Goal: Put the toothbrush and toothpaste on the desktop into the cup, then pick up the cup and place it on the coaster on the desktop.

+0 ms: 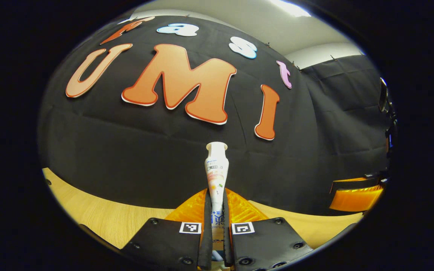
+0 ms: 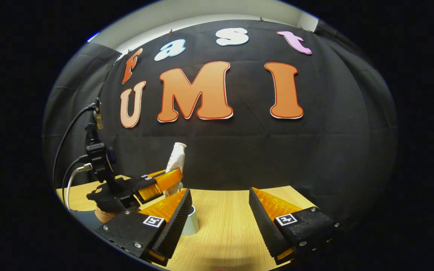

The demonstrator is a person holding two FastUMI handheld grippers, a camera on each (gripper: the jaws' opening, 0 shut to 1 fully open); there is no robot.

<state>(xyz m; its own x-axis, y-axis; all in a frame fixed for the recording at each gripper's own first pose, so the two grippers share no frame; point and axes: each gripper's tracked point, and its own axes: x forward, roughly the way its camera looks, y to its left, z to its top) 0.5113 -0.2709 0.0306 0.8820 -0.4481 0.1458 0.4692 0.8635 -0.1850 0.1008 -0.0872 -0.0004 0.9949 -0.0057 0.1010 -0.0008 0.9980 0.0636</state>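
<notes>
Over the light wooden table (image 2: 224, 226), the left gripper (image 1: 217, 222) pinches a white toothpaste tube (image 1: 216, 169) upright, while the right gripper (image 2: 220, 210) hangs spread wide beside a white cup (image 2: 191, 222).

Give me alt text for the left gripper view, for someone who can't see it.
The left hand-held gripper is shut on a white toothpaste tube, holding it upright with the cap end up, in front of the booth's black cloth wall. The light wooden desktop lies below, and another orange-fingered gripper shows at the right edge.
</notes>
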